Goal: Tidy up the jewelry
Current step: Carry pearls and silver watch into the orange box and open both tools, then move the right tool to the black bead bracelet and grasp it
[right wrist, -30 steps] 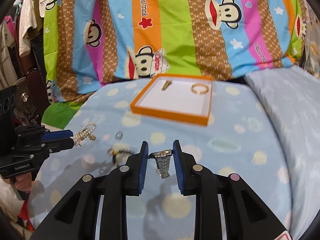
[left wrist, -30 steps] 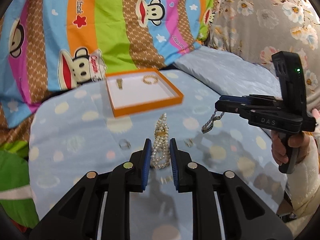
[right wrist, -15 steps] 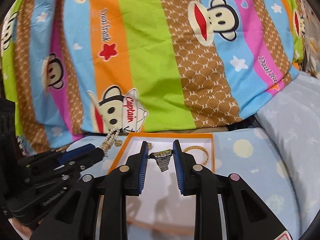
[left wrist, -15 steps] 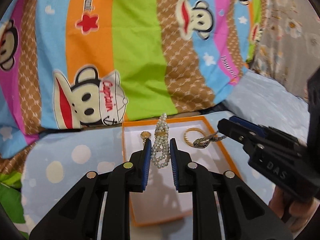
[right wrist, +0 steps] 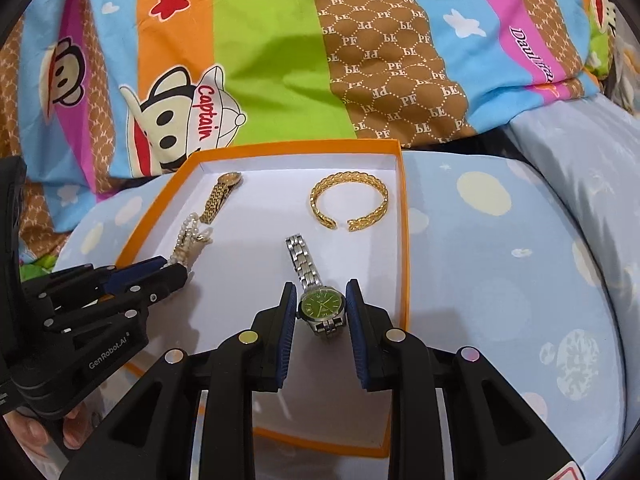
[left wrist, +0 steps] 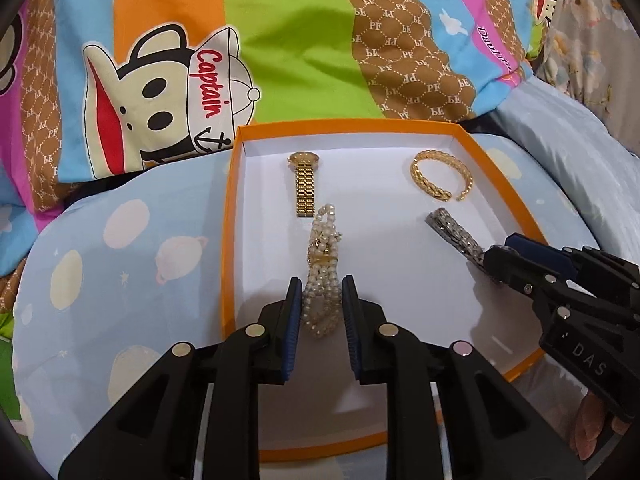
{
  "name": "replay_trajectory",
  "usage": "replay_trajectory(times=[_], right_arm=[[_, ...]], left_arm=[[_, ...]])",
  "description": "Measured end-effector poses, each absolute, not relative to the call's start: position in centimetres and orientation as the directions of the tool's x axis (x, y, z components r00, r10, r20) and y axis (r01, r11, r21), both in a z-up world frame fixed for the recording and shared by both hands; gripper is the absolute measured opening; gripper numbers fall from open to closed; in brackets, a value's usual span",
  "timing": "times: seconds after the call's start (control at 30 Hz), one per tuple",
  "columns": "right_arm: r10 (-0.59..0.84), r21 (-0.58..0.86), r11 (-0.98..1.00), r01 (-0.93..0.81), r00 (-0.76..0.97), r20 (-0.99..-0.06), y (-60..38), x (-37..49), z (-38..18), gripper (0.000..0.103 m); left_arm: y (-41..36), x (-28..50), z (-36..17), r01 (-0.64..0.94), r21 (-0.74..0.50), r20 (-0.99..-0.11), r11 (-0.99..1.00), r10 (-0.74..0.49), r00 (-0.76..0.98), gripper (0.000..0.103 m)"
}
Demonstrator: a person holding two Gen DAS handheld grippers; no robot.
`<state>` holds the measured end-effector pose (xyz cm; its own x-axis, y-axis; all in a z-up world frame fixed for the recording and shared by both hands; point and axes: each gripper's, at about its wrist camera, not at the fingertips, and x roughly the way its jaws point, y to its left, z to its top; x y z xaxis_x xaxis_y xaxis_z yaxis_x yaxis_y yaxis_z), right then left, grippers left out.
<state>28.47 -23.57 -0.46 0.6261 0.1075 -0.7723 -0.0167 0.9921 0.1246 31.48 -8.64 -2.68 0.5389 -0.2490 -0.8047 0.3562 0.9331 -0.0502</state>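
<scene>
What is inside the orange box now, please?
The orange box holds a gold watch, a gold bangle, a pearl bracelet and a silver watch. Grippers hide its near floor.

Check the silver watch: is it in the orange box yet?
In. The silver watch lies on the orange box's white floor, strap outstretched, between the right gripper's pads.

The left hand-held gripper [left wrist: 319, 312], jaws opening, lays a pearl bracelet [left wrist: 321, 276] in the orange tray [left wrist: 228, 216].

Shiny gold metal cuff bracelet [right wrist: 349, 202] and polished steel green-dial watch [right wrist: 321, 307] — on the matt white card lining of the orange box [right wrist: 405, 240] — amid soft printed cotton bedding [right wrist: 500, 280].
</scene>
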Motion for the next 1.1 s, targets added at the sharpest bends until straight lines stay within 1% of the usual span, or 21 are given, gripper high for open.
replay_trajectory(times=[0.07,0.17,0.23,0.27,0.3,0.37,0.47,0.6,0.7,0.8,0.97,1.1], right_arm=[[0.115,0.133,0.991,-0.02,0.639,-0.761,-23.7,27.7,-0.2,0.025],[0.124,0.148,0.989,-0.021,0.673,-0.73,-24.3,25.8,1.0,0.026],[0.129,0.16,0.987,-0.021,0.694,-0.708,-25.0,24.1,2.3,0.027],[0.129,0.163,0.986,-0.021,0.708,-0.694,-25.3,22.8,3.0,0.028],[0.128,0.163,0.986,-0.021,0.721,-0.681,-25.6,21.4,3.7,0.029],[0.128,0.162,0.986,-0.025,0.739,-0.662,-26.0,18.8,4.8,0.035],[0.146,0.183,0.982,-0.033,0.748,-0.647,-26.3,14.5,5.3,0.038],[0.168,0.204,0.978,-0.043,0.743,-0.648,-25.7,10.1,4.3,0.038],[0.171,0.193,0.98,-0.055,0.729,-0.663,-24.5,7.6,3.1,0.038],[0.208,0.227,0.971,-0.069,0.708,-0.675,-23.6,6.2,1.9,0.038],[0.228,0.254,0.965,-0.067,0.694,-0.683,-22.7,5.0,0.6,0.038],[0.213,0.223,0.972,-0.076,0.682,-0.699,-21.5,4.5,-0.1,0.038]], left_arm=[[-8.6,31.0,-2.6,0.358,-0.037,-0.8,0.933,-0.242,0.549,0.027],[-8.1,30.0,-1.9,0.365,-0.082,-0.781,0.927,-0.287,0.554,0.041],[-7.3,28.7,-0.9,0.363,-0.105,-0.757,0.926,-0.311,0.575,0.058],[-6.7,28.0,-0.4,0.351,-0.104,-0.746,0.93,-0.307,0.591,0.062],[-6.0,26.9,0.4,0.348,-0.107,-0.729,0.931,-0.311,0.61,0.062],[-4.5,25.1,1.5,0.34,-0.109,-0.711,0.934,-0.312,0.63,0.062],[-2.2,21.8,2.4,0.323,-0.115,-0.698,0.939,-0.308,0.647,0.064],[0.2,17.9,1.4,0.313,-0.132,-0.715,0.94,-0.309,0.627,0.064],[1.0,15.3,0.4,0.304,-0.101,-0.719,0.947,-0.281,0.636,0.064],[1.2,13.4,-0.6,0.308,-0.099,-0.727,0.946,-0.28,0.627,0.064],[1.3,11.1,-1.7,0.302,-0.089,-0.725,0.949,-0.27,0.634,0.064],[1.3,10.7,-2.1,0.313,-0.105,-0.729,0.944,-0.287,0.621,0.064]])
